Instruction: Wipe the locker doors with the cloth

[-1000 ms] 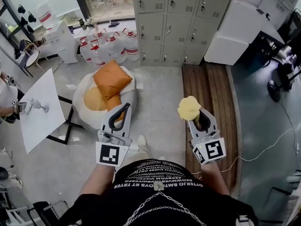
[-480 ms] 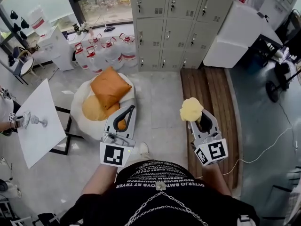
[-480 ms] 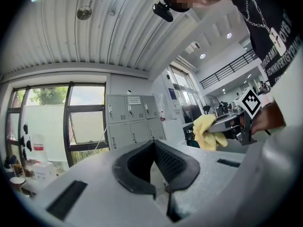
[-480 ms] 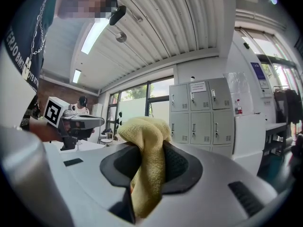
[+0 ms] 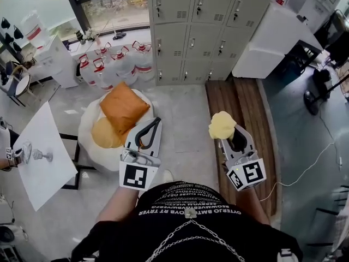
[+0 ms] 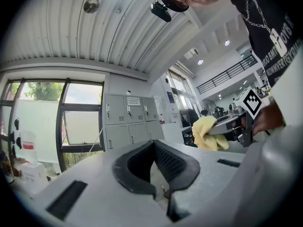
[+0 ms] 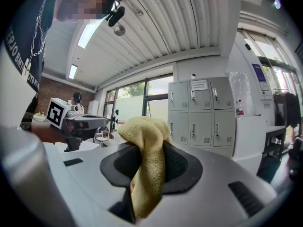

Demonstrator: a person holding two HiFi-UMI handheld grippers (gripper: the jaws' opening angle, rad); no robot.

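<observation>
One cloth [image 5: 222, 125] is clamped by the right gripper [image 5: 229, 137]; the left gripper [image 5: 153, 125] is closed, empty. Nine locker doors [image 5: 192, 37] are counted in the head view only.

Lockers nearer
The lockers [image 5: 191, 31] fill more of the head view, and the left tool [image 5: 157, 122] has edged right.

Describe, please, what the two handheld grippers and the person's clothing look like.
The left gripper and right gripper are pale grey plastic, with curved jaws lined in black ribbed pads, and each bears a white cube of black square markers. The person wears a black T-shirt with white lettering and a metal chain.
</observation>
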